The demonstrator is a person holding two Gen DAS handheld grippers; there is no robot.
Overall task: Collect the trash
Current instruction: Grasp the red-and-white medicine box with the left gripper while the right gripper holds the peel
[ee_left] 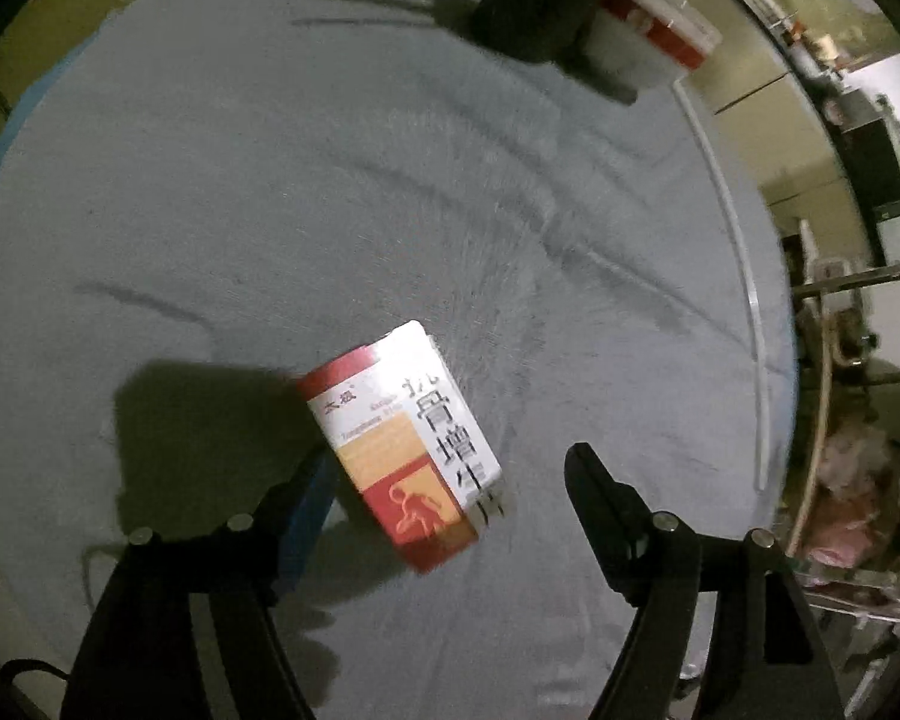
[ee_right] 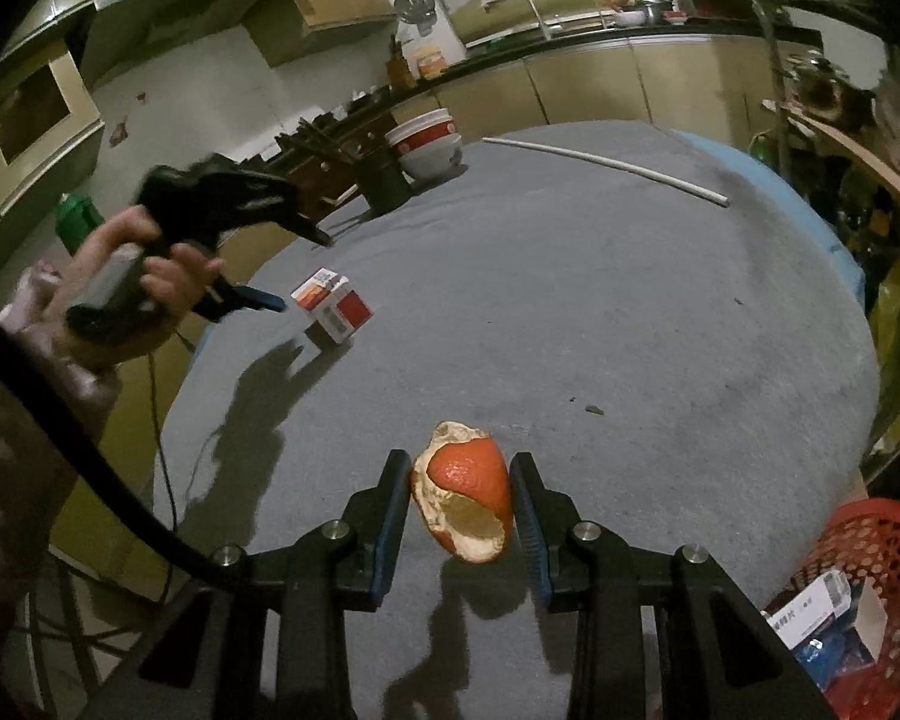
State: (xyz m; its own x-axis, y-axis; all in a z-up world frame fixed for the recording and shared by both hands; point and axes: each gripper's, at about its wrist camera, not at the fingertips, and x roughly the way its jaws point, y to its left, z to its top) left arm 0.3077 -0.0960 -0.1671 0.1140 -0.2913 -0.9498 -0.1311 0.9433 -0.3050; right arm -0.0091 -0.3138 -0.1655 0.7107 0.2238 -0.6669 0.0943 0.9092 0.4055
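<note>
A red and white medicine box (ee_left: pixel 402 444) lies on the grey tablecloth (ee_left: pixel 330 180). My left gripper (ee_left: pixel 444 480) points down at it and stands open, with the box between the fingers and close to the left one. The right wrist view shows that box (ee_right: pixel 333 309) just beyond the left gripper (ee_right: pixel 300 270), which a hand (ee_right: pixel 120 276) holds. My right gripper (ee_right: pixel 459 474) is shut on a piece of orange peel (ee_right: pixel 468 492). The peel hangs a little above the cloth, with its shadow underneath.
A red mesh basket (ee_right: pixel 888 534) stands off the table at the lower right, with a white and blue box (ee_right: pixel 822 612) inside. At the table's far side are a black cup (ee_right: pixel 384 180), stacked bowls (ee_right: pixel 429 144) and a long white rod (ee_right: pixel 606 165).
</note>
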